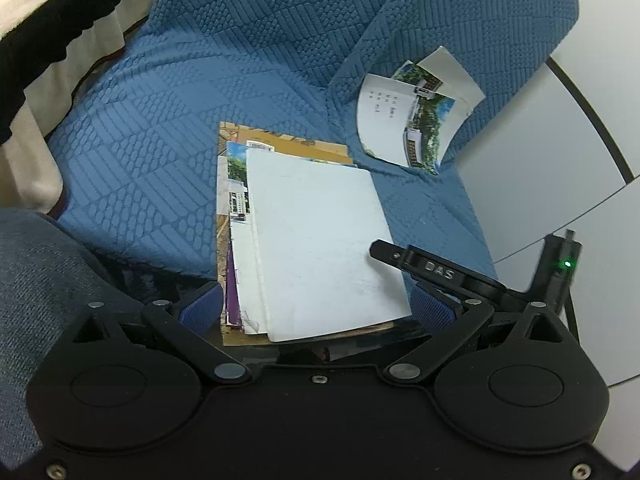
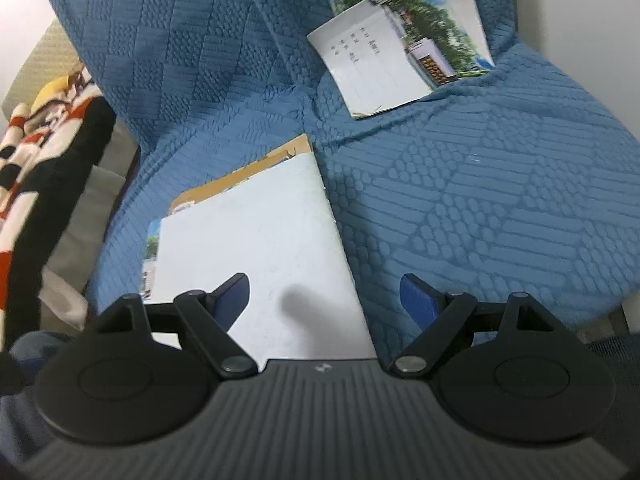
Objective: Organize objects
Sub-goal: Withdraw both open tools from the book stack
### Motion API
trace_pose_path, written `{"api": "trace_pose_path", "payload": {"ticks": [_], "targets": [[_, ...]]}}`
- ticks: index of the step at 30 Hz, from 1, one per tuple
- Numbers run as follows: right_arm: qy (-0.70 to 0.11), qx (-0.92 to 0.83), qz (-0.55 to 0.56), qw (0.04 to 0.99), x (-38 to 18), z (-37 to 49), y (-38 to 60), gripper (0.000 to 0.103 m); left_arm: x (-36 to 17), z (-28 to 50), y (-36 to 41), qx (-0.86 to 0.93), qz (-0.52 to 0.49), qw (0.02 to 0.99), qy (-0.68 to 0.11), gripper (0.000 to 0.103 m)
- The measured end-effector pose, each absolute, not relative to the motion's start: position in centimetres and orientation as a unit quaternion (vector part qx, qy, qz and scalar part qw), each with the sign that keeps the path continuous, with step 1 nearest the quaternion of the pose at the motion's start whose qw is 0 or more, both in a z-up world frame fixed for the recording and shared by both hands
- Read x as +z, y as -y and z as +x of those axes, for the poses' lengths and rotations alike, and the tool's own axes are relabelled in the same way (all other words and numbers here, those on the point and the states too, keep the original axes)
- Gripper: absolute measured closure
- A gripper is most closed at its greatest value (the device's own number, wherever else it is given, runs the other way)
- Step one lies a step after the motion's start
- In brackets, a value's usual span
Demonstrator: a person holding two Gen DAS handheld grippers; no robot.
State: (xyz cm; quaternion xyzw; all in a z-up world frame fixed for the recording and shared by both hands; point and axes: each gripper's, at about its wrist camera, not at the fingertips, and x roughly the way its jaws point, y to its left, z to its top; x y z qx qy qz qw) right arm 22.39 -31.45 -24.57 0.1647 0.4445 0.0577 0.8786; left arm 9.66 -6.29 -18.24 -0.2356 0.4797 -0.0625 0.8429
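A stack of booklets lies flat on the blue sofa seat (image 1: 160,128), topped by a white cover (image 1: 316,248) (image 2: 260,248). My left gripper (image 1: 318,312) is open, its blue pads (image 1: 204,308) standing at either side of the stack's near end. My right gripper (image 2: 326,300) hangs open just above the white cover's right edge, holding nothing. In the left wrist view a black bar marked DAS (image 1: 436,272) reaches over the stack's right corner. One more booklet with a photo cover (image 1: 416,120) (image 2: 400,48) leans curled against the sofa's arm.
A black, white and red striped cloth (image 2: 40,160) (image 1: 40,20) lies on a beige cushion (image 1: 32,168) to the left. A pale curved panel (image 1: 560,160) stands right of the sofa. A person's knee in grey-blue fabric (image 1: 40,280) is near left.
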Motion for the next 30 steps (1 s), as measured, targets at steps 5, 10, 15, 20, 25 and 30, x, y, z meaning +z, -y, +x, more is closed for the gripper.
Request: {"api": "trace_pose_path", "payload": {"ticks": [5, 10, 15, 20, 25, 30], "targets": [[-0.441, 0.078, 0.153, 0.881, -25.1, 23.4, 30.5, 0.022, -18.4, 10.2, 6.6, -0.061, -0.232, 0.843, -0.482, 0.003], [-0.438, 0.085, 0.15, 0.882, -25.2, 23.8, 30.1, 0.039, -18.3, 10.4, 6.9, -0.063, -0.231, 0.843, -0.482, 0.003], [-0.435, 0.095, 0.146, 0.884, -25.3, 23.8, 29.9, 0.04, -17.8, 10.4, 7.5, -0.075, -0.224, 0.845, -0.48, 0.003], [-0.425, 0.086, 0.173, 0.884, -24.1, 23.0, 31.0, 0.04, -16.8, 10.4, 8.2, -0.085, -0.223, 0.851, -0.468, 0.003], [-0.385, 0.083, 0.197, 0.898, -20.4, 20.1, 33.0, 0.04, -15.7, 10.5, 9.6, -0.098, -0.207, 0.861, -0.454, 0.003], [-0.336, 0.066, 0.179, 0.922, -16.3, 16.2, 34.9, 0.04, -14.6, 10.4, 11.1, -0.11, -0.197, 0.871, -0.437, 0.003]]}}
